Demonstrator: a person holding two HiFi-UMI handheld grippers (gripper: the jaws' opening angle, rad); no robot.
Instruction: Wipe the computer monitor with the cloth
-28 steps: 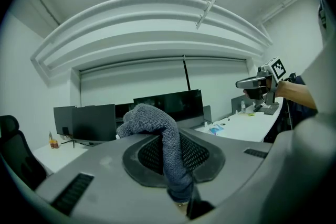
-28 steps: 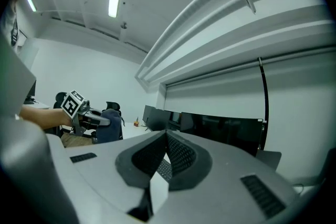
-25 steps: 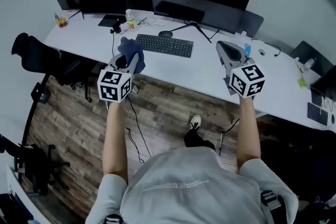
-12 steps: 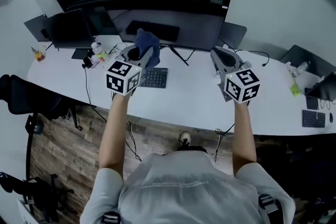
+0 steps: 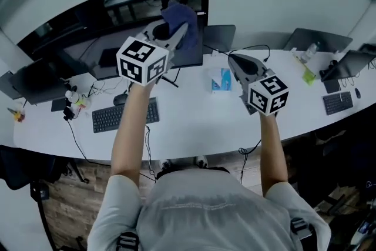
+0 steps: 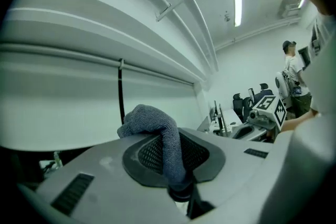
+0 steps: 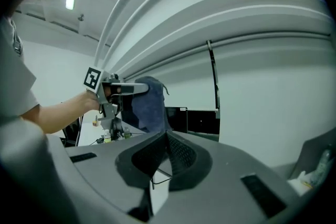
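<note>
My left gripper (image 5: 171, 27) is raised and shut on a blue-grey cloth (image 5: 182, 22). In the head view the cloth lies over the upper right corner of the wide dark monitor (image 5: 100, 38); I cannot tell whether they touch. The left gripper view shows the cloth (image 6: 149, 119) bunched and draped between the jaws, with a pale wall behind. My right gripper (image 5: 235, 62) hangs lower, over the white desk (image 5: 194, 123), to the right of the monitor, shut on nothing. The right gripper view shows its shut jaws (image 7: 165, 136), the left gripper (image 7: 123, 89) with the cloth (image 7: 149, 105), and the dark screen (image 7: 197, 120).
A black keyboard (image 5: 120, 114) lies on the desk below the monitor. Bottles and cables (image 5: 73, 101) are at the left, and a small blue-and-white box (image 5: 221, 79) stands near the right gripper. More screens (image 5: 317, 41) and another keyboard (image 5: 338, 101) are at the right. A person (image 6: 294, 84) stands far off.
The left gripper has risen with the cloth from above the keyboard up to the monitor's upper right corner. The head view has swung right and closer to the desk. The right gripper stays low.
</note>
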